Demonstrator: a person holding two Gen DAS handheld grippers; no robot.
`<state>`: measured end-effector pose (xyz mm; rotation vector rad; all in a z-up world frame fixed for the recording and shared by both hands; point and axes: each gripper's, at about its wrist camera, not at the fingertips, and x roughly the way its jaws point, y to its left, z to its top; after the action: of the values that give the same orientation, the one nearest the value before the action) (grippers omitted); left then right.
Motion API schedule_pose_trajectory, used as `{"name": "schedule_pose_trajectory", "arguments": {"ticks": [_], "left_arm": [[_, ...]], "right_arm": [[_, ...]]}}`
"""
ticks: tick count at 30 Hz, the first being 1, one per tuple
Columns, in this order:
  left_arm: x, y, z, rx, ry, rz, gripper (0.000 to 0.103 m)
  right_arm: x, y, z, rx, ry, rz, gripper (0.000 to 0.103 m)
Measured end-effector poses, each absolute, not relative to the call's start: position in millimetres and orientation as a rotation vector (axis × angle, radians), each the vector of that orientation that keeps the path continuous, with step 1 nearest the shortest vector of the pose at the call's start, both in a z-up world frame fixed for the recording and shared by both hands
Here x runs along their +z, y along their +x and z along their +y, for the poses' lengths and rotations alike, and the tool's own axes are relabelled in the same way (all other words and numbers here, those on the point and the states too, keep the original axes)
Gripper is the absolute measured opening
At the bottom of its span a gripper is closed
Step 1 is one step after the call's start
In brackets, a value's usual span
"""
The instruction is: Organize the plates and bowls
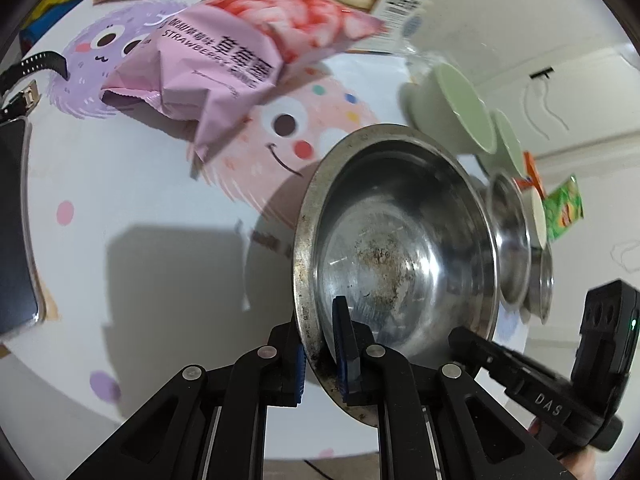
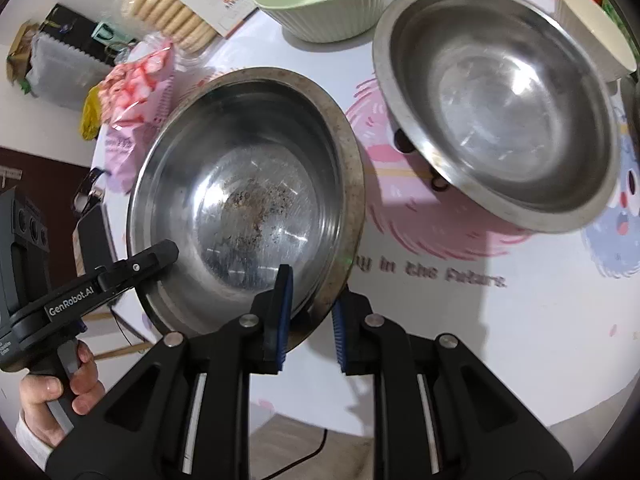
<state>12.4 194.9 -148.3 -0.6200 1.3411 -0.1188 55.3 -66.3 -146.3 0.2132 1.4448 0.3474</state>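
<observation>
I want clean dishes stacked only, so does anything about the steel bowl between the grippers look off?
Yes. The steel bowl gripped at its rim by both hand-held grippers, left and right, has brownish speckled residue across its bottom and grime along the rim. The second steel bowl nearby looks cleaner.

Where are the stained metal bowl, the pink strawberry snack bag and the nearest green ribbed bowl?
stained metal bowl (image 2: 256, 200): right wrist view, speckled inner bottom.
pink strawberry snack bag (image 1: 224, 68): left wrist view, printed front panel.
green ribbed bowl (image 2: 332, 20): right wrist view, ribbed outer wall.
</observation>
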Motion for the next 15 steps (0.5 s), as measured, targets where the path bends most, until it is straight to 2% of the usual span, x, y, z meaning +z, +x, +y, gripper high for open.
{"name": "schedule_pose_trajectory", "arguments": {"ticks": [6, 15], "left_arm": [[-142.4, -15.1, 168.5, -0.160, -0.588, 1.357, 0.012], [-163.8, -30.7, 143.4, -0.155, -0.558, 1.395, 0.012]], "right_arm": [[-136.3, 24.2, -88.3, 0.391, 0.163, 1.445, 0.022], [-156.6, -1.1, -106.3, 0.394, 0.111, 1.469, 0.023]]}}
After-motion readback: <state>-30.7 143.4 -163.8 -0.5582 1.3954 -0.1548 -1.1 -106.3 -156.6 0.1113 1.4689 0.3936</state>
